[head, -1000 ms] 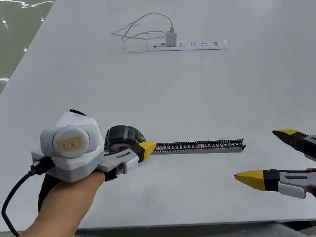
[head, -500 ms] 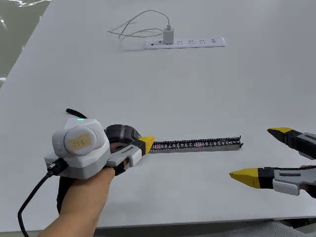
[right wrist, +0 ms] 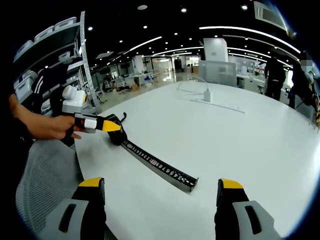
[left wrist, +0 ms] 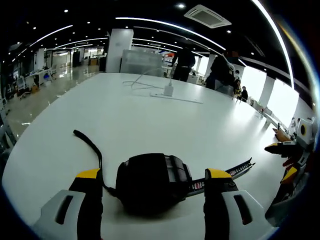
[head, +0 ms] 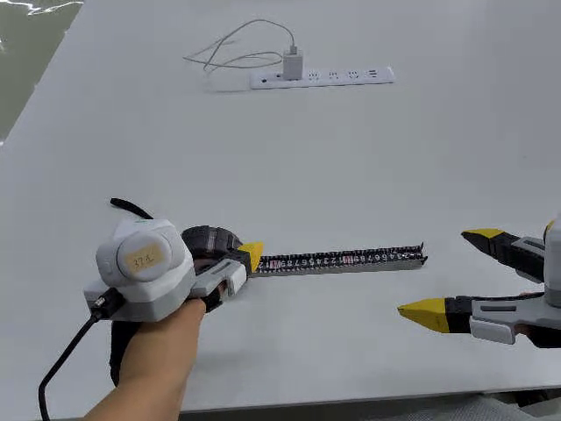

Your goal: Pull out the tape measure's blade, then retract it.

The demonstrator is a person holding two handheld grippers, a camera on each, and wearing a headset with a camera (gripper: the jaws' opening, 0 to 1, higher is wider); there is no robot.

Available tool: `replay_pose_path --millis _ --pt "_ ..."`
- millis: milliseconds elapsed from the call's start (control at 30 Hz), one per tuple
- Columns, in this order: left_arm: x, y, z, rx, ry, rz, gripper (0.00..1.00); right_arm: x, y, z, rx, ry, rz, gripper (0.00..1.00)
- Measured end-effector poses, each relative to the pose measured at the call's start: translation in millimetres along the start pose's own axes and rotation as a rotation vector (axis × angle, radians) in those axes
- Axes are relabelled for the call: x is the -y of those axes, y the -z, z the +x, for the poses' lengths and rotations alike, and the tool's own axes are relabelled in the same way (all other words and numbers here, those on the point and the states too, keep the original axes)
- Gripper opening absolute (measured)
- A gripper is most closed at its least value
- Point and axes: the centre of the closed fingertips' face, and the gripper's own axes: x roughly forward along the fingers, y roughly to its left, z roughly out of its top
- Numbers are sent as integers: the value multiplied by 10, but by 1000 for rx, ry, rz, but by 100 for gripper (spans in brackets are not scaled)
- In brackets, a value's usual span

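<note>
The wide white workbench carries everything. At its far side lies a white power strip with a charger plugged in, well apart from the work. The left gripper is low at the near edge. Its two jaws are spread and stand one on each side of the black tape measure case. The left gripper view shows a small gap on both sides, so it brackets the case and does not pinch it. The right gripper hovers to the right with its jaws wide apart, holding nothing, near the blade's free end but not touching it. The blade lies flat on the workbench, drawn out from the case toward the right, and its end hook is free. I judge that the pulling is done and that retracting is the step in hand. To do it well, the left jaws should first close firmly on the case so that it cannot slide. The right gripper should then take the blade close to the hook and lead it back slowly, because a free blade can whip. Whether a lock holds the blade I cannot tell.
</note>
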Motion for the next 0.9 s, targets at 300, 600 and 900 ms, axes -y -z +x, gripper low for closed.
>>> replay_pose_path --millis 300,600,900 --pt "-18 52 34 -3 -15 -50 74 6 -22 21 -3 -6 -7 90" --pt "-41 77 80 -7 -24 -67 69 5 -9 36 -8 -8 -5 90" --pt "-16 99 102 -7 -21 -64 65 28 5 35 -10 -7 -7 89"
